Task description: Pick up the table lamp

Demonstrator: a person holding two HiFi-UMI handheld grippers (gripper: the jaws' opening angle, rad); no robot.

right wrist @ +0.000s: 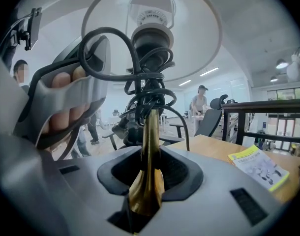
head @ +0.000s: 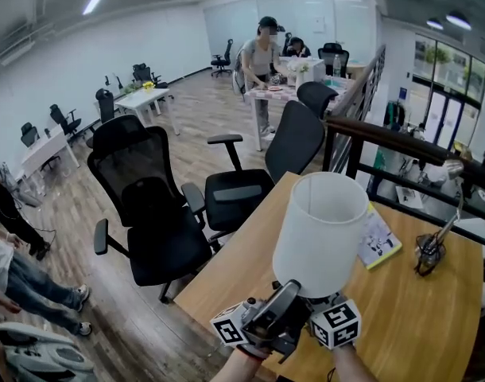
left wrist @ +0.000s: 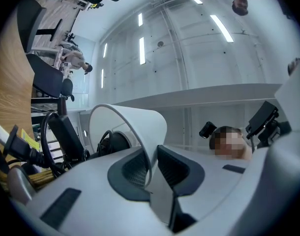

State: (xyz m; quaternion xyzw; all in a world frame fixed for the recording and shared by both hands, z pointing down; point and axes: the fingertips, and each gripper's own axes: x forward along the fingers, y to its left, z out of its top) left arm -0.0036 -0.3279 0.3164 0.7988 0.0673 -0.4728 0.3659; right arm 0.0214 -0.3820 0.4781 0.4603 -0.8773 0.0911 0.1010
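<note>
The table lamp has a white drum shade (head: 322, 229) and hangs in the air over the wooden table (head: 417, 325), held by both grippers. My left gripper (head: 284, 299) is shut on the shade's lower rim; in the left gripper view the thin shade wall (left wrist: 133, 124) runs between the dark pads (left wrist: 133, 168). My right gripper (right wrist: 149, 173) is shut on the lamp's brass stem (right wrist: 150, 141). A black cord (right wrist: 140, 77) is wound round the stem below the socket (right wrist: 151, 33). In the head view the shade hides the stem and base.
A yellow booklet (head: 379, 241) and a dark bundle of cable (head: 429, 253) lie on the table. Two black office chairs (head: 159, 205) (head: 266, 165) stand off its left edge. A dark railing (head: 401, 146) runs behind. People stand at the far left (head: 12, 269) and at a back table (head: 262, 54).
</note>
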